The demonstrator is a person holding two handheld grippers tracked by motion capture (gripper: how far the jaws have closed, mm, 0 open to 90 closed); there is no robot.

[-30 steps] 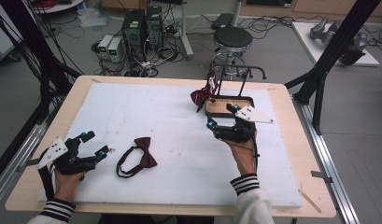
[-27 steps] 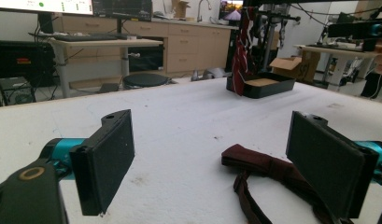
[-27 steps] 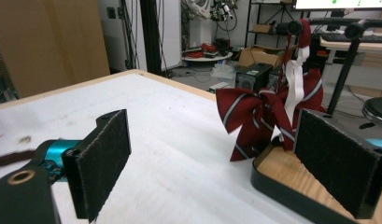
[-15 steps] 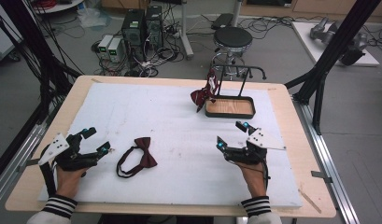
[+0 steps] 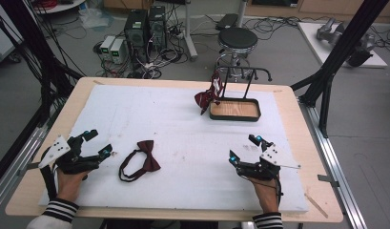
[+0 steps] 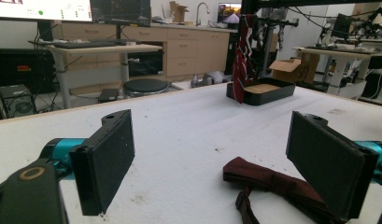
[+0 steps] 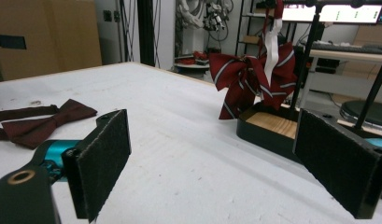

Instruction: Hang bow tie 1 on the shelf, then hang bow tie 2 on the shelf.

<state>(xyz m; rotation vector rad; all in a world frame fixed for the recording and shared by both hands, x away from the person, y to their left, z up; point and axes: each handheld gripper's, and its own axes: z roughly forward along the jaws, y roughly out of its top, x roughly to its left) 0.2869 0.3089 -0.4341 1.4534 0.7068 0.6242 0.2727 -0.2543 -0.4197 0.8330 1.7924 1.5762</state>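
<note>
A dark maroon bow tie with its strap lies flat on the white mat, front left of centre; it also shows as the bow tie and the bow tie. A striped red bow tie hangs on a black stand with a wooden tray base at the back; the same striped bow tie is seen from the right gripper view. My left gripper rests open left of the maroon bow tie, a short gap away. My right gripper stands open at the front right, nothing between its jaws.
The white mat covers most of the wooden table. A black stool, computer towers and cables stand on the floor beyond the far edge. Black frame posts rise at the right.
My right gripper has pulled back from the stand toward the front right of the mat, open and without anything in it. The left gripper has barely shifted.
</note>
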